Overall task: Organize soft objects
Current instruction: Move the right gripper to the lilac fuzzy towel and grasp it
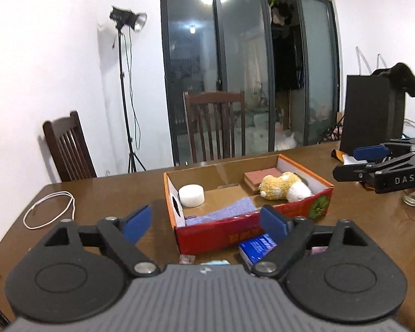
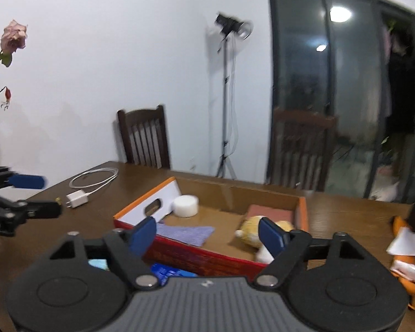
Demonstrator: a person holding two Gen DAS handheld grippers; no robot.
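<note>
The left gripper (image 1: 206, 221) stands released with nothing between its blue pads, and so does the right gripper (image 2: 207, 235). The left gripper's body hides most of a blue packet (image 1: 255, 247) lying just before the box; the right wrist view is blurred. At twelve o'clock from each gripper sits the red cardboard box (image 1: 226, 233) on the wooden table (image 1: 102, 193). It holds a white foam disc (image 1: 191, 196), a purple cloth (image 1: 229, 210), a plush toy (image 1: 283, 186) and a pink sponge (image 1: 264, 175). At ten o'clock lies a white cable (image 1: 48, 207).
</note>
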